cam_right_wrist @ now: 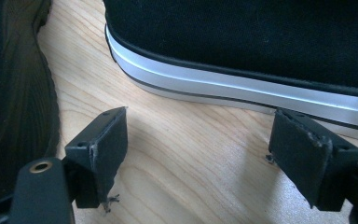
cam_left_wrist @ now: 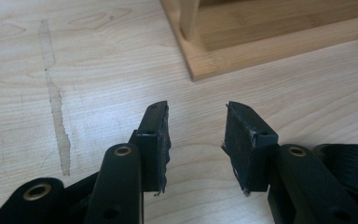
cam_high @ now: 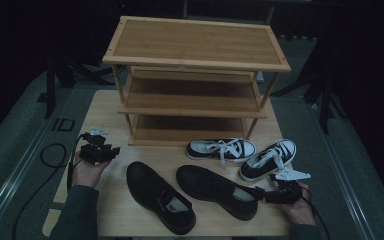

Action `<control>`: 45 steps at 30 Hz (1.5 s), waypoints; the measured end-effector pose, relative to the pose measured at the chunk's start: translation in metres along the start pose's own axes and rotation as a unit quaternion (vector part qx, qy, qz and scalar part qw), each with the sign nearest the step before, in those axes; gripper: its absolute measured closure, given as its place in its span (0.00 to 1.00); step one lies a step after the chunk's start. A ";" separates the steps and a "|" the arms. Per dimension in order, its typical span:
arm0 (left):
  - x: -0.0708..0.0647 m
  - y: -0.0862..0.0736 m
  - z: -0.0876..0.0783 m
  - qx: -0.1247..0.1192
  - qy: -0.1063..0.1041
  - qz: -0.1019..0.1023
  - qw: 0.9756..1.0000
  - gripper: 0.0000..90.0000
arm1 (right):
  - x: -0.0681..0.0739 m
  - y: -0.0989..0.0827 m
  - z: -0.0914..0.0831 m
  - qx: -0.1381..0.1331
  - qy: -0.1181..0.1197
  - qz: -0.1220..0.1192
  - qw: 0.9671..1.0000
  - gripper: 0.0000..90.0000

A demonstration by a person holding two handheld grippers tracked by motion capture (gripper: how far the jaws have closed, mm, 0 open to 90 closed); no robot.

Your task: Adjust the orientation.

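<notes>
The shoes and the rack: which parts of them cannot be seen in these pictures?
- High view: the back of the lower shelves of the rack is hidden by its top shelf.
- Right gripper view: the sneaker is cut off by the top and right edges; laces and toe are out of frame.
- Right gripper view: the black shoe is cut off by the left edge.
- Left gripper view: the rack's base corner shows; the rest is cut off by the top edge.

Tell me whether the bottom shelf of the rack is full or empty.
Empty as far as it shows: the bottom shelf of the shoe rack is bare wood, and all four shoes sit on the table.
</notes>
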State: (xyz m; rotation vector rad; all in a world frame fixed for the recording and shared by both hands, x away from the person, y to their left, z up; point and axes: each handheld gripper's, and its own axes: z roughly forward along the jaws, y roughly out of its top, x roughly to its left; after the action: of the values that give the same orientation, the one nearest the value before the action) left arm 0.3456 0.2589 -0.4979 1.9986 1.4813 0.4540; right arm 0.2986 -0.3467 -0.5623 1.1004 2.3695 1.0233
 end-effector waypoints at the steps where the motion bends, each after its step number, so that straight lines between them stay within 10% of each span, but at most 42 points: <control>1: -0.002 0.001 -0.001 0.001 -0.003 0.005 1.000 0.67 | 0.000 0.000 0.000 0.000 0.000 0.000 1.000 0.21; 45: -0.051 0.015 -0.030 0.022 -0.070 0.097 0.993 0.67 | 0.000 0.000 0.000 0.001 0.003 -0.001 1.000 0.20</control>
State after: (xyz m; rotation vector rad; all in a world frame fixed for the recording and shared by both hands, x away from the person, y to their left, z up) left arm 0.3223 0.2156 -0.4612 2.1719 1.2276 0.3551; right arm 0.2989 -0.3467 -0.5625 1.0958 2.3762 1.0259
